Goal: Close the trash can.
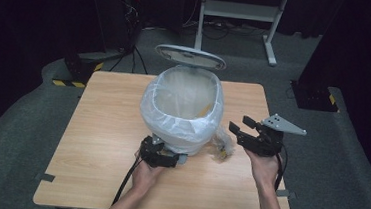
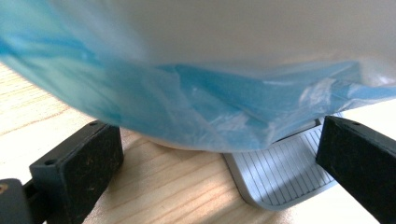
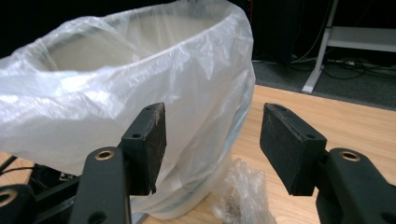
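A white pedal bin stands in the middle of the wooden table with its grey lid tipped up at the back. A thin clear bag lines it and folds over the rim. My left gripper is low at the bin's front base. In the left gripper view its jaws stand open, with the ribbed grey pedal and the bag's hanging edge between them, untouched. My right gripper hovers just right of the bin, open, beside the bag's side.
A crumpled clear wrapper lies on the table at the bin's right foot, below my right jaws. A white metal stand is on the floor behind the table. Cables trail from both grippers toward the near edge.
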